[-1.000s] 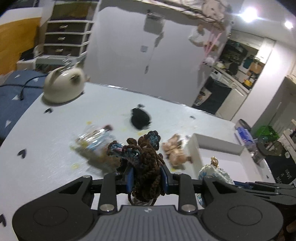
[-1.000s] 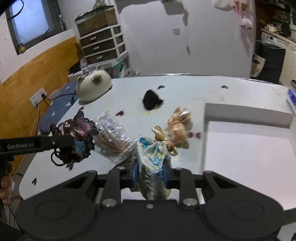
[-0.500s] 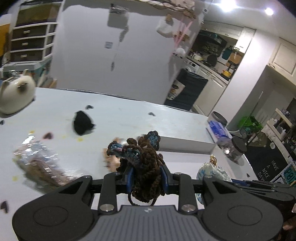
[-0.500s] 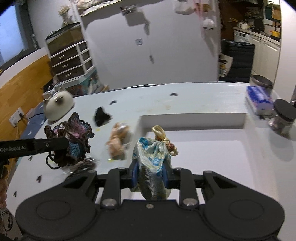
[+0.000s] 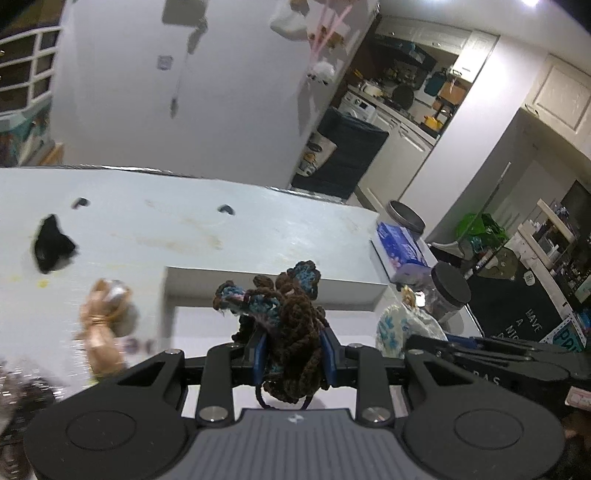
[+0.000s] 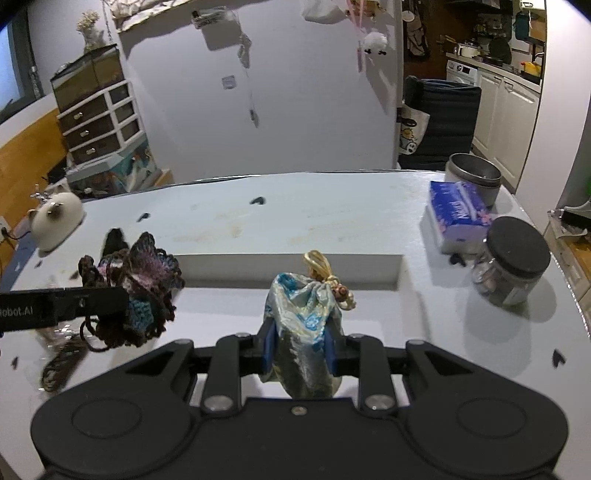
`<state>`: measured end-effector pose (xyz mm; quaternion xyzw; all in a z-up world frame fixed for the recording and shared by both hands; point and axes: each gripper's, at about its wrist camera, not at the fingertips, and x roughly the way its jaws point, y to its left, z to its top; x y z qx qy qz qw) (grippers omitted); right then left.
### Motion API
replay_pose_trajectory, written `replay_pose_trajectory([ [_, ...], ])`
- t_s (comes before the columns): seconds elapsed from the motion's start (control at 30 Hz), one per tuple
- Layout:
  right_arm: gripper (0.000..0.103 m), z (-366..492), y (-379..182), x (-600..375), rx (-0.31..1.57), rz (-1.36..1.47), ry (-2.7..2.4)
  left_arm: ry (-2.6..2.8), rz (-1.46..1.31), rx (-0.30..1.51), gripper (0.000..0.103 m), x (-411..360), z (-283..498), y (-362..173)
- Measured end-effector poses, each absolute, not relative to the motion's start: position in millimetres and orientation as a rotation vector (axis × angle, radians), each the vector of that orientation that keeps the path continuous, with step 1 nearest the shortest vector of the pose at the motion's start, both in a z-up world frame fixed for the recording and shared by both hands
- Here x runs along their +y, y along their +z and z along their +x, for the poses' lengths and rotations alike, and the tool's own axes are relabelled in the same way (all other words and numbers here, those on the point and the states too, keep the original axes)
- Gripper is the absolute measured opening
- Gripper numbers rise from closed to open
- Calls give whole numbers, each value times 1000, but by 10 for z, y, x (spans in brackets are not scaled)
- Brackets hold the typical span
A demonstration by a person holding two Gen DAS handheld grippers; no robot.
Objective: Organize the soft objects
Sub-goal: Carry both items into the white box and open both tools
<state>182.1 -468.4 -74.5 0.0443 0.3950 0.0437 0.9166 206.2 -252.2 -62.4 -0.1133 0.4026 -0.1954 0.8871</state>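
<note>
Left gripper (image 5: pixel 294 352) clamps brown-and-blue crochet bundle (image 5: pixel 291 332), held above white tray (image 5: pixel 273 286). Right gripper (image 6: pixel 300 350) clamps blue-gold satin pouch (image 6: pixel 303 325), also above tray. Tissue pack (image 6: pixel 460 216) at two o'clock.

Both fisheye views are dim and bluish, with walls and cupboards bowed at the dark, vignetted corners. A ceiling lamp (image 5: pixel 532 2) glares far above and to the right of the left tool (image 5: pixel 294 353). Items left of that tool smear with motion blur. The jar (image 6: pixel 515 266) right of the right tool (image 6: pixel 300 349) casts a soft shadow on the tabletop (image 6: pixel 332 218).
</note>
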Motion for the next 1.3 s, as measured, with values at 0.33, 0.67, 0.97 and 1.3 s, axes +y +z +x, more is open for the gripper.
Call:
replay_pose_trajectory([
  [0.33,28,2273,-989,-5068,861,53,96,-452,-217,909,31,-3090,2499,-937],
  [0.67,29,2662,-1274,-5106,896,-71,97,-454,-226,966,31,-3288,2839,-1180],
  [0.97,48,2655,-1193,-5307,898,97,168,-474,-236,1010,31,-3387,2959,-1399],
  [1.3,25,2647,-1385,-5334,997,111,163,-467,-265,1033,32,-3421,3070,-1591],
])
